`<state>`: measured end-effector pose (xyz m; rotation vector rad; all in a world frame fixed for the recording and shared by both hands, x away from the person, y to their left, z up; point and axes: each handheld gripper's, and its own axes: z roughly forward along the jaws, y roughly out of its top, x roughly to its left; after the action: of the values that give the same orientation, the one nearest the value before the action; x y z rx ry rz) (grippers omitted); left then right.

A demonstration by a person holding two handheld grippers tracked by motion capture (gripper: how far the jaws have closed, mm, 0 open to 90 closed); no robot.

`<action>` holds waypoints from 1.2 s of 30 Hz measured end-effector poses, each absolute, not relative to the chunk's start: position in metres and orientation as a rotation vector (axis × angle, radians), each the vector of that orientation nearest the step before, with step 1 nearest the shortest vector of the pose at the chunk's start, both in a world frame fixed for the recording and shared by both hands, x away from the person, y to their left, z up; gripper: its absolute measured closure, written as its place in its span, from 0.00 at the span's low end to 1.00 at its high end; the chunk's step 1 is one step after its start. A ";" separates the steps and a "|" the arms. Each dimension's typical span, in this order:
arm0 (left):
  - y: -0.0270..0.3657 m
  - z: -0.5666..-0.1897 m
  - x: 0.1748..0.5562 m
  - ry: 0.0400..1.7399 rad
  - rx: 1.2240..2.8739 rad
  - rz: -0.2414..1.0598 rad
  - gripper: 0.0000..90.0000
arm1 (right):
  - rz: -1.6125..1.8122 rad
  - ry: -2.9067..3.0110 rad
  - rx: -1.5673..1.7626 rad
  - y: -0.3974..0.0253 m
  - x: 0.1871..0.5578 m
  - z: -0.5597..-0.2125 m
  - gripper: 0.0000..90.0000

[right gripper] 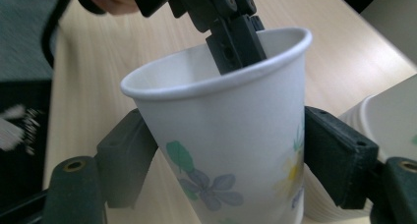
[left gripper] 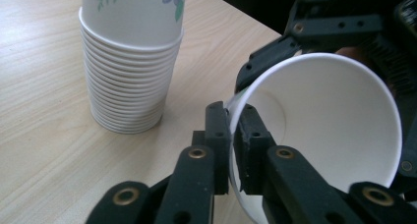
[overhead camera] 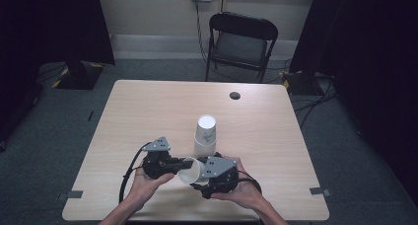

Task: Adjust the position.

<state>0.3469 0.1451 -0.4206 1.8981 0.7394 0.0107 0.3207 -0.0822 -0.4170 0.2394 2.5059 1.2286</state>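
High view: a single paper cup [overhead camera: 190,169] lies on its side between the left gripper [overhead camera: 170,163] and the right gripper [overhead camera: 209,173], near the front edge of the tabletop [overhead camera: 148,111], just in front of the upright stack of paper cups [overhead camera: 205,136].

Left gripper view: the jaws are clenched on the cup's rim [left gripper: 235,117], one inside, one outside. That thin pinch looks liable to crease the rim, so I'd keep it light.

Right gripper view: the jaws straddle the flowered cup wall [right gripper: 226,150], touching both sides and grasping it. Judging by this, a handover is under way; one gripper should release only once the other holds firmly, without squashing the wall.
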 end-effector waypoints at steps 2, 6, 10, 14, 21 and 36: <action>0.146 -0.420 0.347 0.746 1.888 0.018 0.93 | 1.247 2.512 0.269 -0.082 0.322 -0.417 0.30; 0.147 -0.420 0.348 0.756 1.896 0.010 0.95 | 1.266 2.532 0.315 -0.079 0.325 -0.417 0.29; 0.148 -0.421 0.350 0.776 1.902 0.000 0.95 | 1.251 2.535 0.318 -0.074 0.326 -0.417 0.28; 0.146 -0.421 0.349 0.769 1.924 -0.011 0.95 | 1.248 2.547 0.302 -0.070 0.327 -0.418 0.28; 0.139 -0.422 0.348 0.769 1.948 -0.006 0.95 | 1.228 2.540 0.299 -0.067 0.325 -0.421 0.28; 0.148 -0.419 0.346 0.762 1.919 0.031 0.87 | 1.265 2.552 0.378 -0.077 0.332 -0.426 0.34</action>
<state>0.3457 0.1478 -0.4194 1.9187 0.7619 0.0310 0.3318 -0.0765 -0.4262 0.3784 2.5517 1.2651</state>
